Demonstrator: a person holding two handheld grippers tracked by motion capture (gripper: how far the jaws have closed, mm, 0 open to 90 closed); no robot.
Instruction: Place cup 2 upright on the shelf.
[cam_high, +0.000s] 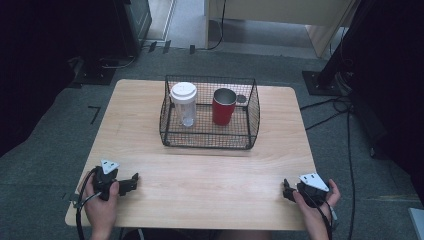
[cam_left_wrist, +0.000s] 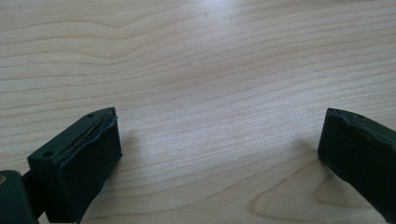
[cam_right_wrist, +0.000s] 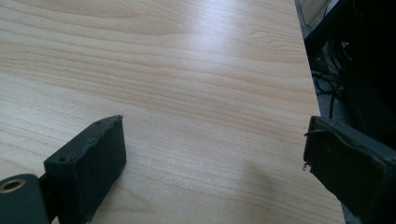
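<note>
A black wire basket stands at the middle back of the wooden table. Inside it a clear tumbler with a white lid stands upright on the left, and a red metal cup stands upright on the right. My left gripper rests near the front left corner in a hand, jaws wide apart over bare wood. My right gripper sits near the front right corner in the other hand, jaws also apart with nothing between them.
Bare wood lies between the grippers and the basket. The table's right edge runs close beside my right gripper, with cables on the grey floor beyond. Dark stands and equipment flank the table at the back.
</note>
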